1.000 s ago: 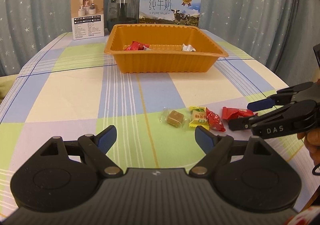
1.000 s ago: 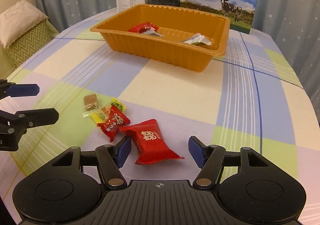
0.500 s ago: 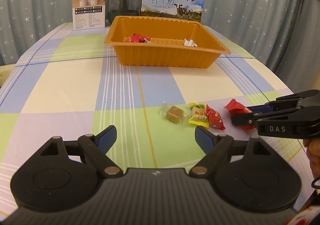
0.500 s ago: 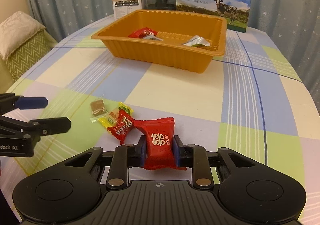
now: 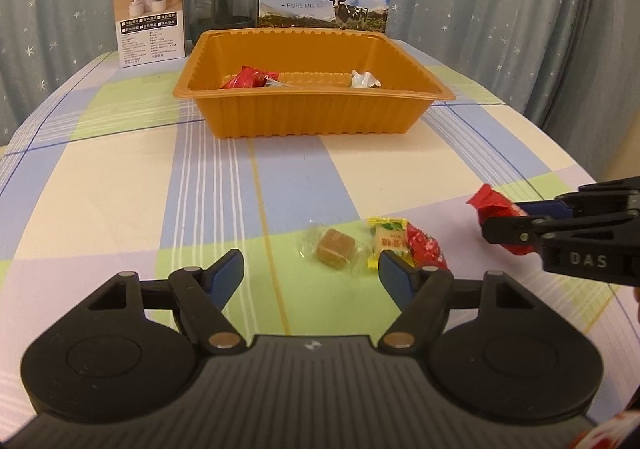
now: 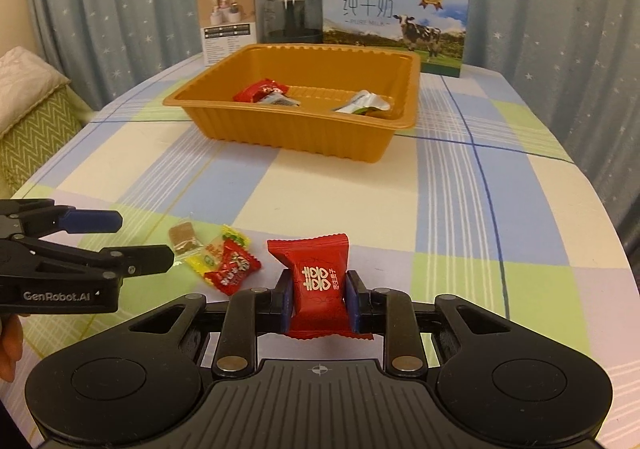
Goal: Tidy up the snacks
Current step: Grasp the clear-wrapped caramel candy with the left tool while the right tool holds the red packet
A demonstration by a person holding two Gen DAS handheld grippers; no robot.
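The right gripper (image 6: 318,299), which a second ago stood open around the big red packet (image 6: 318,289) as it lay on the table (image 6: 460,209), now has its jaws clamped on the packet's two sides, so that snack is caught and, judging by the way it stands up between the pads, it looks lifted off the cloth, though its lower edge is hidden behind the jaws and I cannot be sure. The left gripper (image 5: 312,275) has crept forward toward the three loose sweets and its jaws are closing, with nothing between them yet; the brown sweet (image 5: 334,251) in clear wrap lies just ahead, nearer the right-hand finger than the middle of the gap. Beside it are the yellow sweet (image 5: 386,241) and the small red sweet (image 5: 426,249), the two touching and partly overlapping. The orange tray (image 5: 312,117) sits well apart at the far end of the table with a few wrapped snacks already in it, among them a red one (image 5: 246,77) and a white one (image 5: 364,79). For the task this means one more piece is ready to be carried to the tray, and the left gripper probably needs to shift sideways over the brown sweet before its grip can land; three pieces are left on the cloth.
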